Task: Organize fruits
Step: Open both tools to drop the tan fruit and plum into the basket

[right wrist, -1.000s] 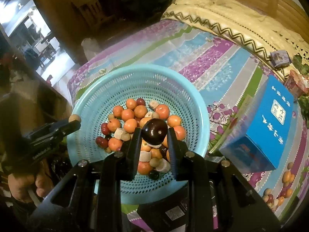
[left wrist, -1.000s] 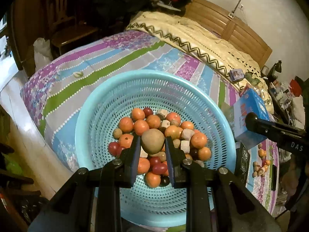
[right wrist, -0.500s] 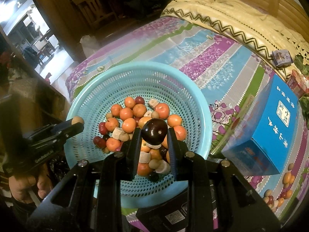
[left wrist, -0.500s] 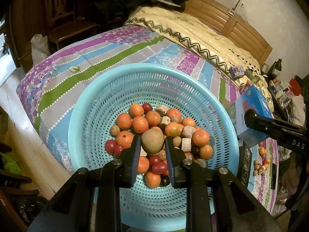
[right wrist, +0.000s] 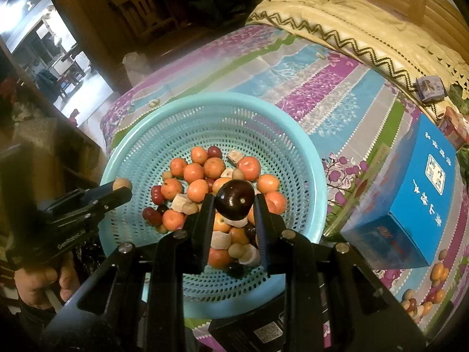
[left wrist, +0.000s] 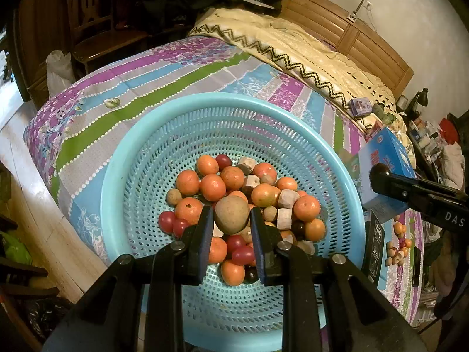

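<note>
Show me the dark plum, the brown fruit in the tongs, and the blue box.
dark plum (right wrist: 234,199), right wrist view, glossy front
brown fruit (left wrist: 231,214), left wrist view, middle
blue box (right wrist: 416,205), right wrist view, top face

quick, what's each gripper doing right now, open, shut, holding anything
Left gripper: shut on a tan round fruit, held above the blue basket.
Right gripper: shut on a dark purple fruit, above the same basket.

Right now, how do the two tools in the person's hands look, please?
Both tools are black, with hinged arms joined by silver bolts. The left tool has two flat fingers with blue edges; the right tool looks the same. White lettering marks their sides. A bare hand shows; no sleeve is visible.
</note>
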